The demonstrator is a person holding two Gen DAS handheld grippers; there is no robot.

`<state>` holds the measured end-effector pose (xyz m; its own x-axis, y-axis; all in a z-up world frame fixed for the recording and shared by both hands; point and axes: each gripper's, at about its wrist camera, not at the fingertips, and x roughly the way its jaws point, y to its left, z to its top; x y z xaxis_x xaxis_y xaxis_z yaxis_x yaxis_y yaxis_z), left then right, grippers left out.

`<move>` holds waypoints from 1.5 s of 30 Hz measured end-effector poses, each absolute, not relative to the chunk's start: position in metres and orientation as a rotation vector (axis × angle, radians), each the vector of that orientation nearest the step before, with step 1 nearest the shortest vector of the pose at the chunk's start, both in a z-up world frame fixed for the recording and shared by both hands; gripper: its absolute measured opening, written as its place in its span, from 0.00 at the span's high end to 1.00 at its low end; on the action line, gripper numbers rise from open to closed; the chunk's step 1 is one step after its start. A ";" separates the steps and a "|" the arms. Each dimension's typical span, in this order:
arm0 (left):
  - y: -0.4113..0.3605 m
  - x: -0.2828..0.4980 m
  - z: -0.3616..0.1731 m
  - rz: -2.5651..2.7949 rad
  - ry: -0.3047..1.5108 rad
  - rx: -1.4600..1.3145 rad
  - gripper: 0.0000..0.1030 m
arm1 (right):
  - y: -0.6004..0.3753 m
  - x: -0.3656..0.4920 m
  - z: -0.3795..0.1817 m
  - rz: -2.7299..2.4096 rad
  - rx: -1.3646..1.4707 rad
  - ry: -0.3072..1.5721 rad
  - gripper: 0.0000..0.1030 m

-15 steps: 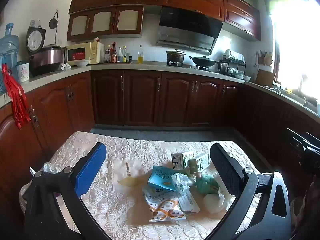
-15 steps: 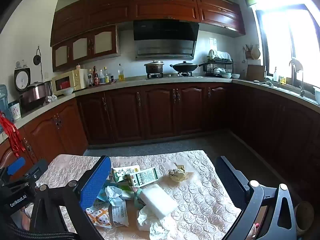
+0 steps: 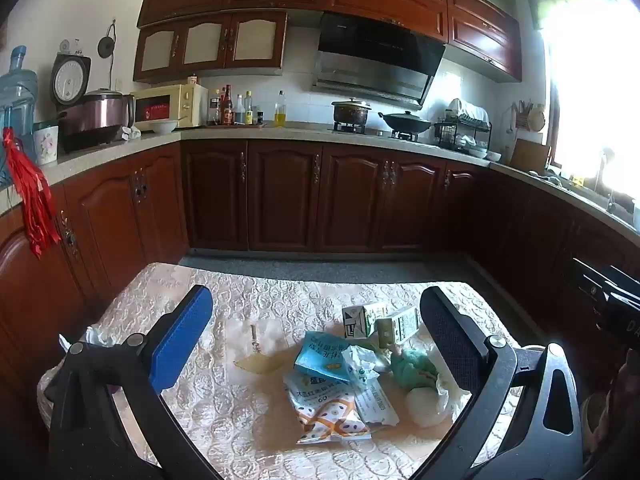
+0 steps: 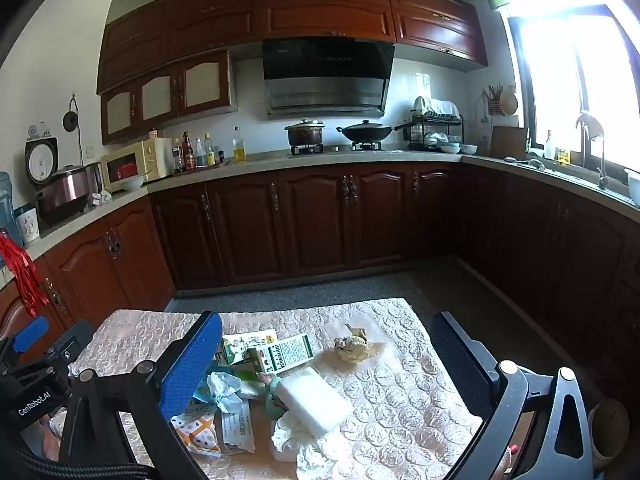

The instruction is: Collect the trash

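A heap of trash lies on a cream quilted table [image 3: 248,296] [image 4: 400,400]. It holds two small cartons [image 3: 380,322] [image 4: 280,352], a blue packet [image 3: 320,356], a printed snack wrapper [image 3: 328,412] [image 4: 196,428], a white block [image 4: 314,406], crumpled white tissue [image 4: 304,444] and a green wad [image 3: 412,368]. A crumpled yellowish wrapper [image 4: 354,346] lies apart, farther back. My left gripper [image 3: 316,320] hovers wide open over the heap, nothing between its fingers. My right gripper [image 4: 326,344] is also open above the table.
Dark wooden kitchen cabinets [image 3: 280,196] surround the table on three sides. A white bag [image 3: 92,336] shows at the table's left edge. A flat clear wrapper [image 3: 260,364] lies left of the heap. The left gripper's body [image 4: 36,376] sits at the right view's lower left.
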<state>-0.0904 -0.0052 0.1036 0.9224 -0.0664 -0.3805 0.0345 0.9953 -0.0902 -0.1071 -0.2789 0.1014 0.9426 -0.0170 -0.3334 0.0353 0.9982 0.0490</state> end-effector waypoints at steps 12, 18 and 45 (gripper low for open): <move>-0.006 -0.088 0.099 -0.051 0.404 -0.080 0.00 | -0.282 -0.105 0.100 -0.029 0.074 0.381 0.00; -0.008 -0.087 0.098 -0.047 0.406 -0.069 0.00 | -0.282 -0.103 0.099 -0.028 0.075 0.421 0.00; -0.011 -0.087 0.094 -0.053 0.423 -0.056 0.00 | -0.290 -0.104 0.092 -0.030 0.105 0.392 0.00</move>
<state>-0.0869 -0.0115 0.0940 0.9107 -0.0631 -0.4083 0.0396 0.9970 -0.0658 -0.1036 -0.2903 0.0920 0.9239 -0.0092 -0.3825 0.0496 0.9942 0.0959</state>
